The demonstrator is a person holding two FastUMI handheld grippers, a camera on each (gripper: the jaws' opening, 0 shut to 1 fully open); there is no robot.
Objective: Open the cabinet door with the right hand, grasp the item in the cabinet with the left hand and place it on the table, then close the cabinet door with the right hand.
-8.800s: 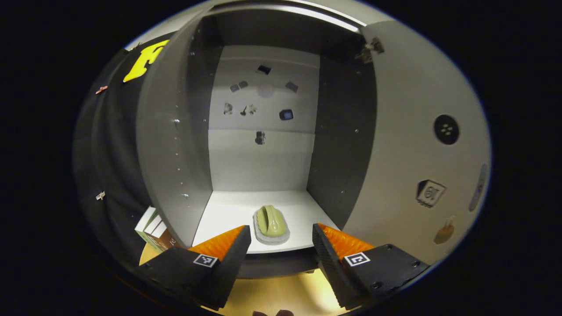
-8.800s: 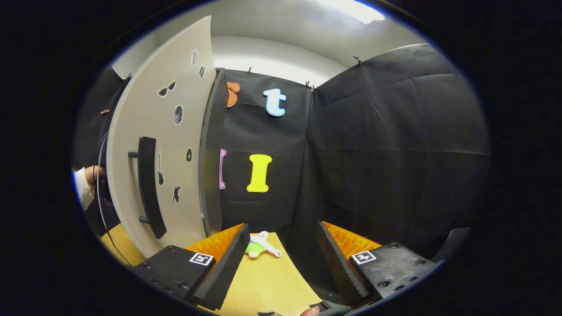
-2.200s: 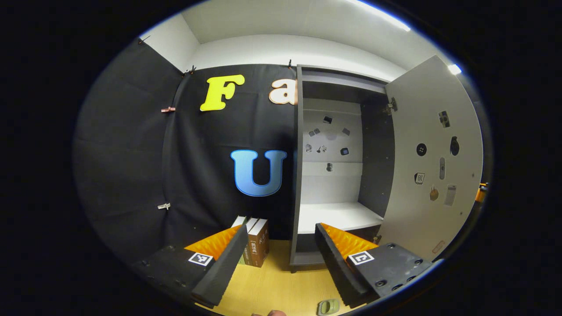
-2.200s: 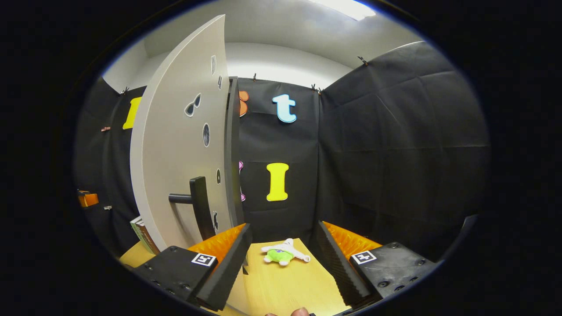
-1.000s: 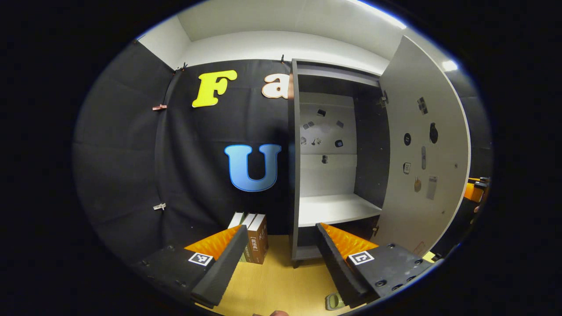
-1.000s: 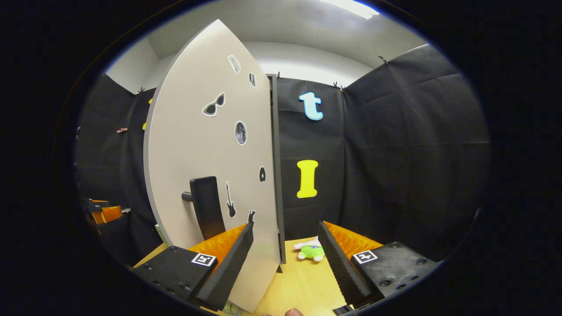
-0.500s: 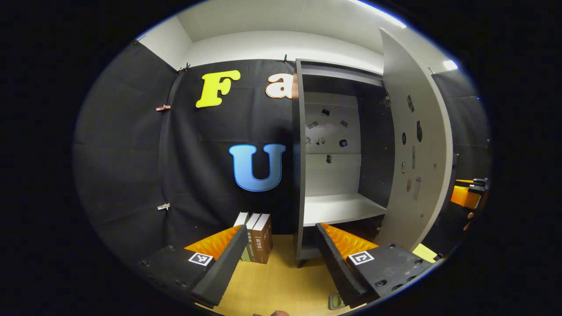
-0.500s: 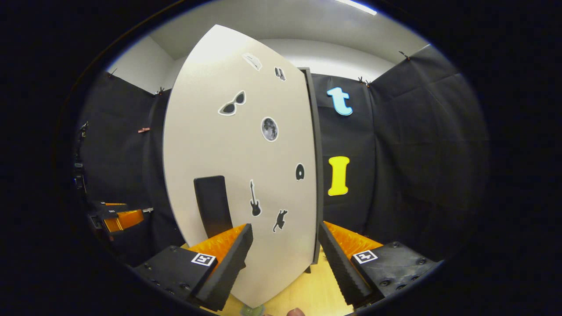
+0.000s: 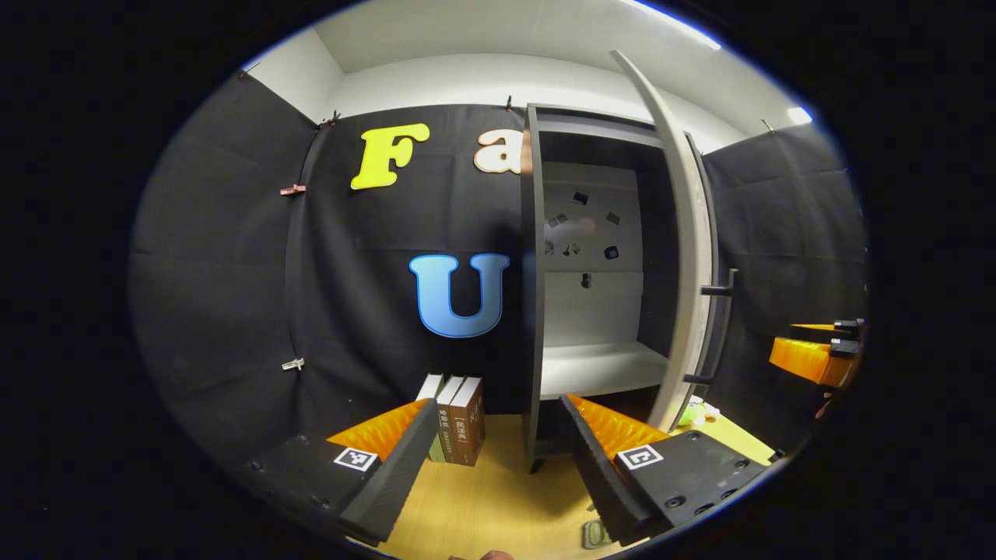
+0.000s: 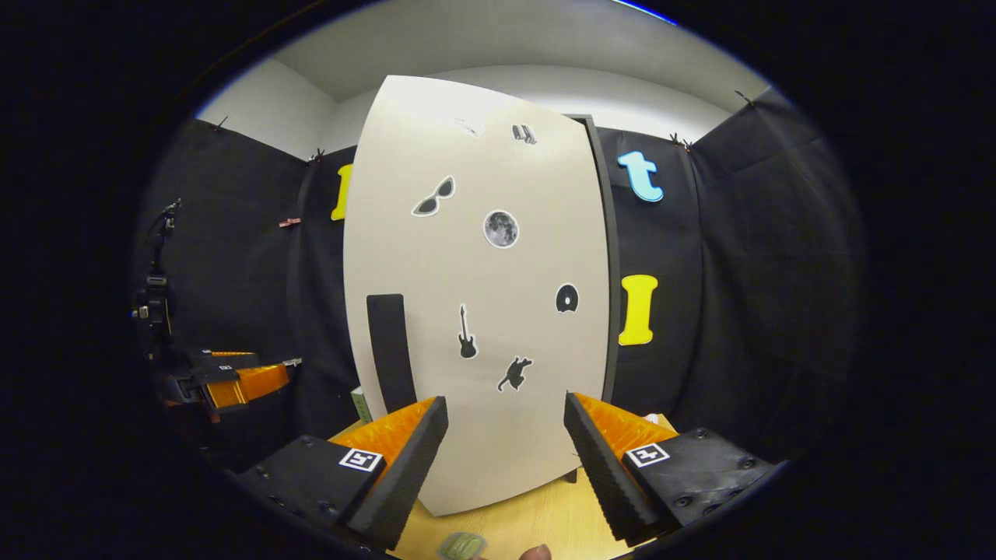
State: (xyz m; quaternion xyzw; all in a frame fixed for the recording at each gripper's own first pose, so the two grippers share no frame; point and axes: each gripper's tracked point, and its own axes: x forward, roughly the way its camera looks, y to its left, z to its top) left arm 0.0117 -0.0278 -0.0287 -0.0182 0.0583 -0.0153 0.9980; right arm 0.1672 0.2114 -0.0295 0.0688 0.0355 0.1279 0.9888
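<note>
In the left gripper view the grey cabinet [image 9: 537,272] stands with its door [image 9: 689,257] swung nearly edge-on, half shut, its black handle [image 9: 720,327] on the outer side. The white shelf [image 9: 599,369] inside is bare. The green scrubbing pad [image 9: 595,534] lies on the wooden table [image 9: 498,498] just under my open left gripper [image 9: 498,451]. In the right gripper view the door's front [image 10: 482,295] with its stickers and handle [image 10: 389,350] stands close before my open right gripper [image 10: 506,451], which holds nothing. The pad [image 10: 461,546] peeks in at the bottom edge.
Three upright books [image 9: 455,420] stand left of the cabinet. A small green and white toy [image 9: 696,412] lies on the table behind the door. My right gripper [image 9: 817,354] shows at the far right of the left gripper view, my left gripper [image 10: 233,381] at the left of the right gripper view.
The door has swung further toward the cabinet, from wide open to about half shut. My right gripper has followed its front face. My left gripper has hardly moved.
</note>
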